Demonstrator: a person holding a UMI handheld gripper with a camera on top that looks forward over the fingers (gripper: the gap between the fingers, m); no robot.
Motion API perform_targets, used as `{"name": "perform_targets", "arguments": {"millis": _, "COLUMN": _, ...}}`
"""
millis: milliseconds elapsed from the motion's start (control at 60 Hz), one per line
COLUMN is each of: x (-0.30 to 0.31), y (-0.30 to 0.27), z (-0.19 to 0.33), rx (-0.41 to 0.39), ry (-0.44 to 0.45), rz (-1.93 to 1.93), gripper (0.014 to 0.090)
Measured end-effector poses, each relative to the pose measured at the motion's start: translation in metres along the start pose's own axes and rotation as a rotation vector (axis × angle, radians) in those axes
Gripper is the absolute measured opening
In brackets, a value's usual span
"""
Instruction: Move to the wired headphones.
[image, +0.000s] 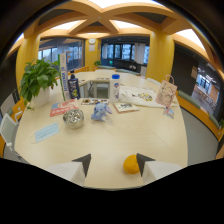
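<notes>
Two fingers of the gripper (112, 162) are standing wide apart, gripping nothing; an orange (131, 164) is lying between them. I am failing to locate the wired headphones among the clutter, risking approaching a wrong item.

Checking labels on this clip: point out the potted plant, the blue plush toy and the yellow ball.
potted plant (37, 77), gripper view, on its leaves.
blue plush toy (100, 111), gripper view, on its body.
yellow ball (131, 164), gripper view, on its middle, between the open fingers of the hand-held gripper (113, 161).
</notes>
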Motion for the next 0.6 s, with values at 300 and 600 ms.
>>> {"name": "perform_targets", "arguments": {"millis": 300, "x": -0.029, "y": 0.002, "z": -0.019, "rx": 0.007, "ry": 0.041, "rz": -0.008, "gripper": 0.086}}
{"name": "perform_targets", "arguments": {"millis": 600, "x": -0.101, "y": -0.018, "z": -0.022, "rx": 0.055, "ry": 0.033, "rz": -0.028, "gripper": 0.086}}
